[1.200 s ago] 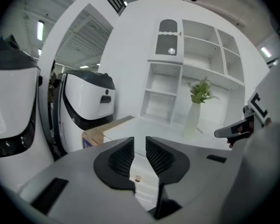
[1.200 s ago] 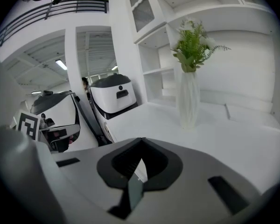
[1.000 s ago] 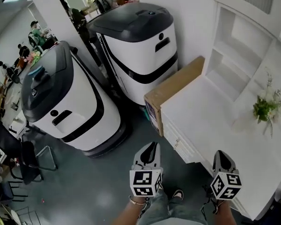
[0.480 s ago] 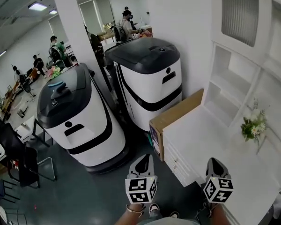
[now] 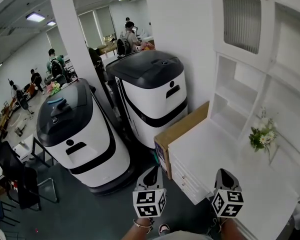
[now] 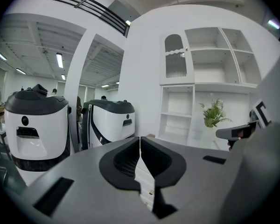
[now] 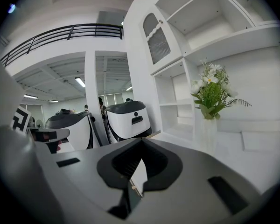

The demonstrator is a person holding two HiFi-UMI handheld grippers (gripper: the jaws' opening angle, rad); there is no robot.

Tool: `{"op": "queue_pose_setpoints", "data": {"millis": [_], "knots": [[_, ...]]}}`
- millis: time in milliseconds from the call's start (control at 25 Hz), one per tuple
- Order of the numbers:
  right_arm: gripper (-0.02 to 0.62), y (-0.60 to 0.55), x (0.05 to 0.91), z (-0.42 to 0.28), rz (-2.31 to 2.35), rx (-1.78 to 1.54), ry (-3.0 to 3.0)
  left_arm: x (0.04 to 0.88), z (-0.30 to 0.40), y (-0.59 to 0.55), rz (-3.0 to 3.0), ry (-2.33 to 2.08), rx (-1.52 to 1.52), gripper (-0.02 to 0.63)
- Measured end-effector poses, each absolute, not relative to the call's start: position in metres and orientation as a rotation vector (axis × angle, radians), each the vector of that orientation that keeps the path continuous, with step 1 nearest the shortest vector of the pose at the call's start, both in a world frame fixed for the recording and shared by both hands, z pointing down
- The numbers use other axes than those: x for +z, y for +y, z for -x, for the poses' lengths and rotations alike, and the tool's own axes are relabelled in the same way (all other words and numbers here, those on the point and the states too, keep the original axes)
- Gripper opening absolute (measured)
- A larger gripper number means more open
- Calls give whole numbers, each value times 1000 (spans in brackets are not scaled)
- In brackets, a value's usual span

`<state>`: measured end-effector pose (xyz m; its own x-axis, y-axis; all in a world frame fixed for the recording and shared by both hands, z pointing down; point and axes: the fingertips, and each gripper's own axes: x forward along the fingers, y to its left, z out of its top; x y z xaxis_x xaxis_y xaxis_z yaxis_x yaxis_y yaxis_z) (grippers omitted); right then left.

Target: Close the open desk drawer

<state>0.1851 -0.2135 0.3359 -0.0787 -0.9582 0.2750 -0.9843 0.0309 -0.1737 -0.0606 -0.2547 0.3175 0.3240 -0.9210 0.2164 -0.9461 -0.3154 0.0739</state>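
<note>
I watched both grippers held up in front of the white desk (image 5: 215,156). The left gripper (image 6: 140,146) and the right gripper (image 7: 141,164) each had their jaws pressed together on nothing, probably because a push needs no grip. The open drawer (image 5: 186,178) jutted from the desk's front, near its cardboard panel (image 5: 182,127). It lay ahead of and below the grippers, between them, and neither touched it.

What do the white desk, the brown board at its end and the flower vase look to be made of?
Desk: probably painted or laminated wood board, smooth matte white, with crisp edges and panelled drawer fronts.
Board: likely cardboard or raw fibreboard, flat dull tan, no sheen; can't tell which.
Vase: seemingly clear or frosted glass, since the white behind shows through.
</note>
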Motion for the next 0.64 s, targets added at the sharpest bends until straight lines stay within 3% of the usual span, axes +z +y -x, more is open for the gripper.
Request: {"op": "queue_pose_setpoints", "data": {"millis": [640], "knots": [[5, -198, 334, -178, -2110, 482, -2188, 322, 69, -243, -2397, -1696, 173, 23]]}}
